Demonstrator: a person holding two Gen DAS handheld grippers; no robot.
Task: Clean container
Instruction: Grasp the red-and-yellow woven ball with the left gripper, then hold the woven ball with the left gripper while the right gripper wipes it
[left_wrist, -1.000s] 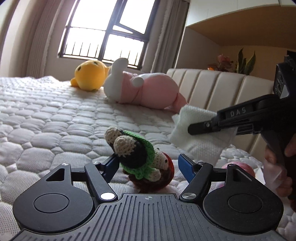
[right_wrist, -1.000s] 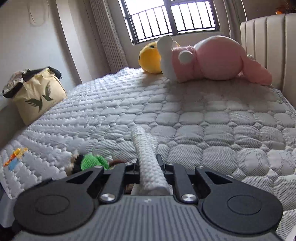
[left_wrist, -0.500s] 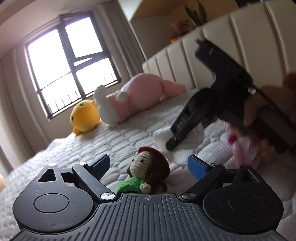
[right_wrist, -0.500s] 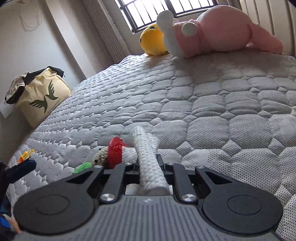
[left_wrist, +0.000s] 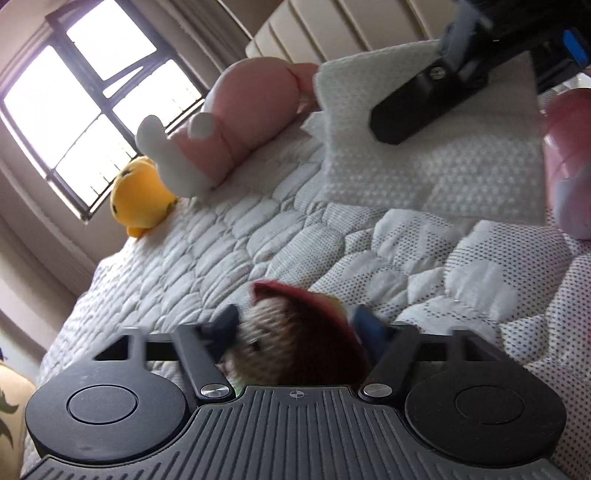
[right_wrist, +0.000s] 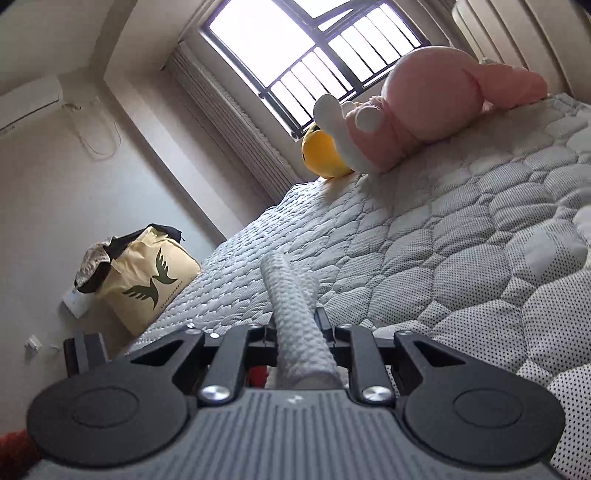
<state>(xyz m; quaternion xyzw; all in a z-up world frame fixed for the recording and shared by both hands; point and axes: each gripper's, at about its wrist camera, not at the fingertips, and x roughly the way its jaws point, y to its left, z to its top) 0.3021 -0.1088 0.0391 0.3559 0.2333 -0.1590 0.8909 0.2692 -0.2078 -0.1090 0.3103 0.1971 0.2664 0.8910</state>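
A crochet doll (left_wrist: 295, 332) with a red hat lies on the quilted bed (left_wrist: 221, 258), its head between my left gripper's (left_wrist: 297, 326) blue pads, which press it from both sides. A folded white cloth (left_wrist: 424, 177) hangs above the bed on the right, and my right gripper (left_wrist: 406, 110) is shut on it. In the right wrist view the same cloth (right_wrist: 295, 314) sticks out forward as a roll from the shut right gripper (right_wrist: 297, 325). A blurred pink object (left_wrist: 565, 166), maybe the container, is at the right edge.
A big pink-and-white plush (left_wrist: 243, 114) and a yellow plush (left_wrist: 140, 195) lie at the far end under the window. A padded headboard (left_wrist: 351, 26) runs along the right. A cream tote bag (right_wrist: 147, 273) stands on the floor beside the bed.
My left gripper dropped onto the doll, tilted, and its fingers drew in around the head. The right gripper with the cloth rose and swung closer over the bed.
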